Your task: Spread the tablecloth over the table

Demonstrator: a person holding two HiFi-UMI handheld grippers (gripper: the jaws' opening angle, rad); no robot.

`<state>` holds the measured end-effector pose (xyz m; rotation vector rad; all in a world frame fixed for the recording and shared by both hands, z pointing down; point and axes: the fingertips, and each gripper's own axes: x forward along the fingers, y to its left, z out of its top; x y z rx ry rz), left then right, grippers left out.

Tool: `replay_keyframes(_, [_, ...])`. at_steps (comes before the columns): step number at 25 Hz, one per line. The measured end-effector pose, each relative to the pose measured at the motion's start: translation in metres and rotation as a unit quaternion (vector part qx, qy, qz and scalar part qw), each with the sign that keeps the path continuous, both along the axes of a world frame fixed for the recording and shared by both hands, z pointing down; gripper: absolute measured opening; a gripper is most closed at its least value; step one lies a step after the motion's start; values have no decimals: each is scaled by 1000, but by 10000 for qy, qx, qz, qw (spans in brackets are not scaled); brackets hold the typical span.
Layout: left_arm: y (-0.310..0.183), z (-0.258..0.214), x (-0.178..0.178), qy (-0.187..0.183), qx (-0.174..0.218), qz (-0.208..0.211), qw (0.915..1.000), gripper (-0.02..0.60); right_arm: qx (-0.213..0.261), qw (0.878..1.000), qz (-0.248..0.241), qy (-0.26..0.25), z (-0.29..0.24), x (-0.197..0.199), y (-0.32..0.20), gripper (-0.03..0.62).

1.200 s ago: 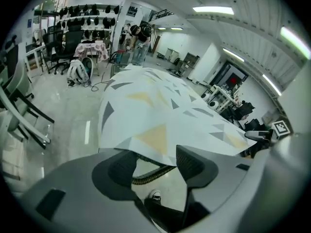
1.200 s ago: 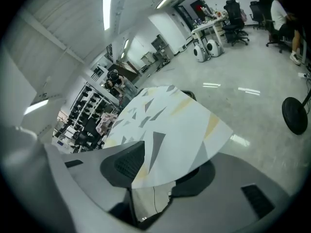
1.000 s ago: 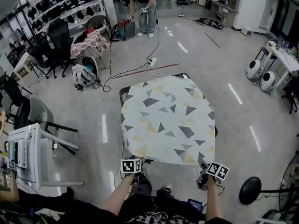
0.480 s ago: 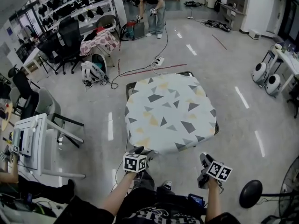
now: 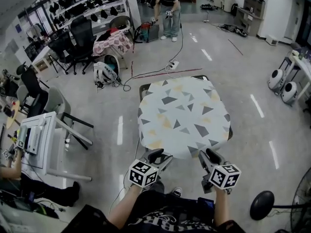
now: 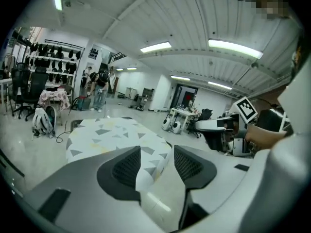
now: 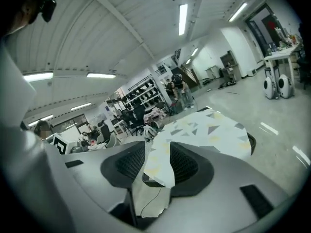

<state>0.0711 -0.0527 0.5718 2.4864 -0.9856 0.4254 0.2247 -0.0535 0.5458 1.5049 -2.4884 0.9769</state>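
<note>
The triangle-print tablecloth point(image 5: 182, 115) lies draped over the table point(image 5: 142, 88), its near hem reaching between the jaws of 2 hand-held grippers. The left gripper point(image 5: 161, 155) and right gripper point(image 5: 210, 155) have just been closing, jaws apart and not yet pinching. Light, limp and probably slippery, the cloth is best taken firmly at its 2 near corners.
</note>
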Motion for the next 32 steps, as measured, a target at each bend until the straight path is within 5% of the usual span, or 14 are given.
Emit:
replay_keyframes(8, [24,-64,-8,457,669,152,9966,123,797,9942,-717,-24,-67,-61,17,156])
replay_keyframes(14, [40,-78,-21,186,917,104,9956,86,1123,9855,-1254,-202,-86,-96,31,109])
replay_keyframes(22, [47,-105,-25,688,1037,0,9922,46,1209,9815,-1473,-212,-91,-114,46,50])
replay_keyframes(32, [55,-110,-11,654,1098,177,9916,41,1171,9816,-1454,-398,-94,-113,53,15])
